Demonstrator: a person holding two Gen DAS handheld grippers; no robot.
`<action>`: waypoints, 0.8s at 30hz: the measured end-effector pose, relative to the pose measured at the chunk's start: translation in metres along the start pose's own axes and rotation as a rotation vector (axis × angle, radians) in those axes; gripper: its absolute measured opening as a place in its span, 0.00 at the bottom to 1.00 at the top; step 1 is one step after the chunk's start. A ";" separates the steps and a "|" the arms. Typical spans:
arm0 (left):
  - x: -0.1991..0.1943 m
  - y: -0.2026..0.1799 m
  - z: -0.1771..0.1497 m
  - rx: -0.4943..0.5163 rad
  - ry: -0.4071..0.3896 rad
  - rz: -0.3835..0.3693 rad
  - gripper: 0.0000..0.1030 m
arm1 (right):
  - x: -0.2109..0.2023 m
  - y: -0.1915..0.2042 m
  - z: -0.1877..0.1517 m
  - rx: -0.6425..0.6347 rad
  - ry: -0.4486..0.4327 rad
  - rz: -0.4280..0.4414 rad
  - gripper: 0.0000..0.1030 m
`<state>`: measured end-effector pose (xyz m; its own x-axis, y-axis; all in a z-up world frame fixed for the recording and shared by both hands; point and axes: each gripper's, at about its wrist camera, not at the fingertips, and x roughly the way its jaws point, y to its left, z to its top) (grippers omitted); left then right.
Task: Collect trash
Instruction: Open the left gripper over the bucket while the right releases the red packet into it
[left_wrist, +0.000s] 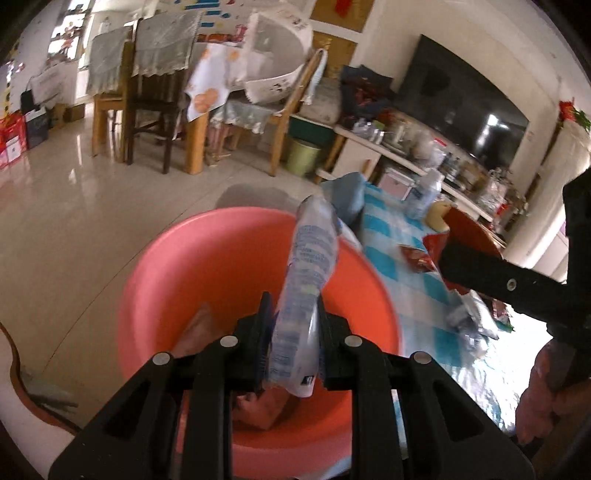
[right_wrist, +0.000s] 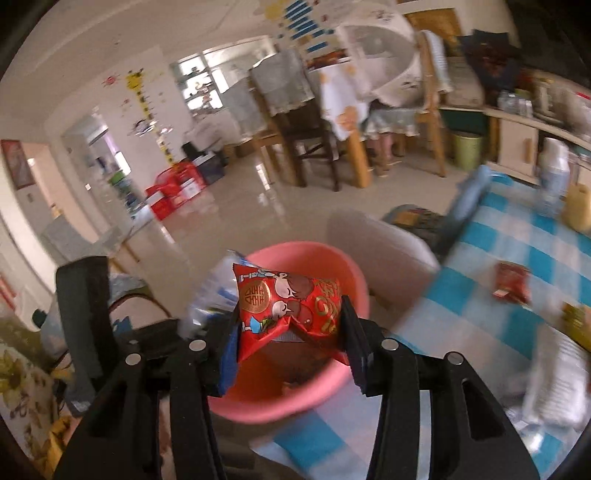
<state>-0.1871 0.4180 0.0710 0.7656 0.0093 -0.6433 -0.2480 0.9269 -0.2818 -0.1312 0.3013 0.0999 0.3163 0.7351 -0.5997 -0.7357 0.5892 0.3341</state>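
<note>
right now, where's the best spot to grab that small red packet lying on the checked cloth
Pinch the small red packet across its narrower width, coming straight down from above. It seems to lie flat on the checked cloth with bare cloth around it, so no edge stands up for a sideways approach. The tongs can straddle it and close on both long edges.
</note>
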 end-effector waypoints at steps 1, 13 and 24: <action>0.003 0.004 0.000 -0.009 0.009 0.007 0.31 | 0.007 0.002 0.001 0.001 0.012 -0.003 0.57; -0.002 0.016 -0.003 0.054 -0.010 0.090 0.82 | -0.017 -0.049 -0.009 0.256 -0.037 -0.088 0.89; -0.064 -0.046 -0.030 0.299 -0.124 -0.077 0.87 | -0.100 -0.078 -0.076 0.381 -0.043 -0.233 0.95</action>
<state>-0.2423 0.3634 0.1036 0.8464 -0.0360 -0.5314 -0.0156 0.9956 -0.0924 -0.1508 0.1558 0.0786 0.4776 0.5766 -0.6629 -0.3712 0.8163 0.4426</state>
